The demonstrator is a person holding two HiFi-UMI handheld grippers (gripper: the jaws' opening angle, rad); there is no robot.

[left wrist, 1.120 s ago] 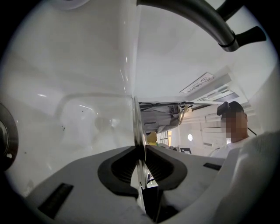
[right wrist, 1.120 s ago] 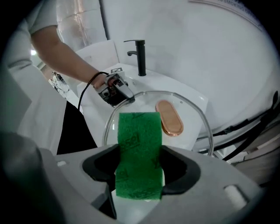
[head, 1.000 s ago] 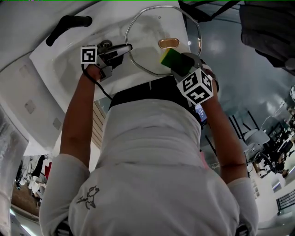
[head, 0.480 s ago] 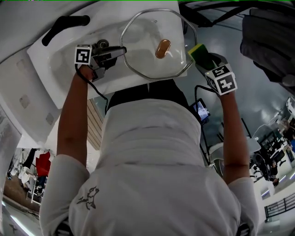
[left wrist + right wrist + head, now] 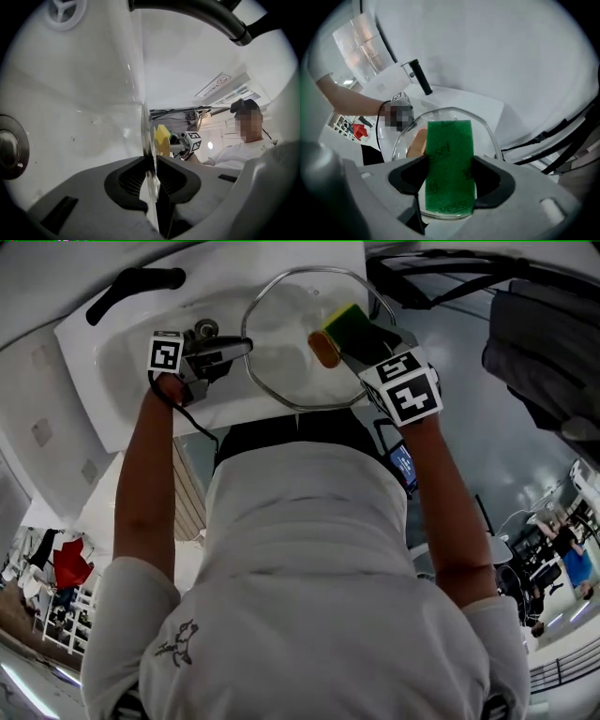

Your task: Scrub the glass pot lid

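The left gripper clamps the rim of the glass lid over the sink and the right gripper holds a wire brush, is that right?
Not a wire brush: the right gripper view shows the right gripper shut on a green-and-yellow sponge. The left gripper, jaws just eased slightly wider, does clamp the rim of the glass lid over the sink.

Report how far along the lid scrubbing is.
Done: the left gripper grips the round glass pot lid by its rim over the white sink, jaws just eased slightly wider. In hand: the right gripper, shut on the green-and-yellow sponge, has it at the lid beside the brown knob. Left: the scrubbing; no suds or wiped patches show.
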